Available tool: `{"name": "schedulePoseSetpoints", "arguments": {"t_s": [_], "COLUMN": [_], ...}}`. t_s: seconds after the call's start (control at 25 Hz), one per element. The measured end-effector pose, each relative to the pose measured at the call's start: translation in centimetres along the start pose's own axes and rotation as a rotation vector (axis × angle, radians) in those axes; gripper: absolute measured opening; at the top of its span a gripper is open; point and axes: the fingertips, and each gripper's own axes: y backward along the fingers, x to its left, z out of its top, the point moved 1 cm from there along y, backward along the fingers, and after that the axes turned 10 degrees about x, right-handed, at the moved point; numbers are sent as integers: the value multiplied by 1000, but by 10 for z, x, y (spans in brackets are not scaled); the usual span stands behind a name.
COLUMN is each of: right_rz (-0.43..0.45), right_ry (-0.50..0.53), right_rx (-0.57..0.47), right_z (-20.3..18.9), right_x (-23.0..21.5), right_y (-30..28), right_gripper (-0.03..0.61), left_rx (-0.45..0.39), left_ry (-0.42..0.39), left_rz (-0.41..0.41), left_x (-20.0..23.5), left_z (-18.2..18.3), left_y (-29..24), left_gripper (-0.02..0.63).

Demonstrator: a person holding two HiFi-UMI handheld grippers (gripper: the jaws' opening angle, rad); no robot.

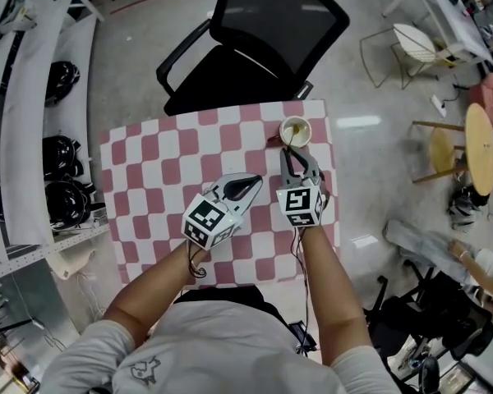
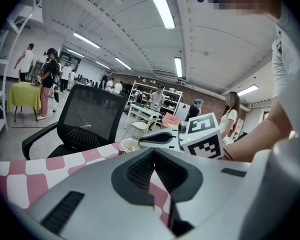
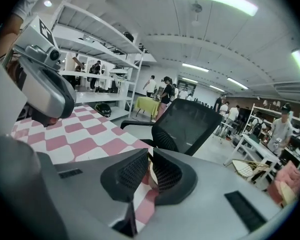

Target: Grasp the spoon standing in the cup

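Note:
A cream paper cup (image 1: 296,129) stands near the far right corner of the pink-and-white checked table (image 1: 156,171). The spoon (image 1: 288,146) shows only as a thin handle leaning from the cup's rim toward me. My right gripper (image 1: 294,156) lies just short of the cup and points at it. Its pads (image 3: 135,171) meet with only a sliver between, and a cream strip shows there. My left gripper (image 1: 256,180) rests mid-table, shut and empty, tip aimed right. In the left gripper view the cup (image 2: 129,145) sits beside the right gripper (image 2: 157,138).
A black mesh office chair (image 1: 255,39) stands just beyond the table's far edge. Shelving with black helmets (image 1: 62,179) runs along the left. Stools and a round wooden table (image 1: 481,146) stand at the right. Several people are in the background of both gripper views.

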Motion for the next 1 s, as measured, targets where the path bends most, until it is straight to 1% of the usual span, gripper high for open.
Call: {"name": "schedulePoseSetpoints", "arguments": {"t_s": [0.12, 0.24, 0.36, 0.56, 0.88, 1.0], "right_rz": [-36, -50, -48, -56, -49, -46], "right_ry": [-16, -37, -74, -118, -207, -225], "right_rx": [-8, -23, -41, -110, -172, -194], "right_z": [2, 5, 9, 27, 28, 26], "right_x": [-17, -28, -31, -29, -21, -15], "right_y": [11, 25, 45, 92, 178, 212], "right_gripper": [38, 34, 34, 34, 32, 34], "left_rx": [-4, -8, -17, -37, -75, -93], "left_ry": [-4, -11, -26, -55, -115, -141], "left_rz": [3, 3, 3, 12, 7, 9], "left_x": [-4, -11, -21, -40, -97, -119], "left_z": [3, 8, 15, 30, 51, 58], "left_y": [1, 3, 6, 16, 40, 52], "left_gripper": [11, 11, 11, 11, 11, 11]}}
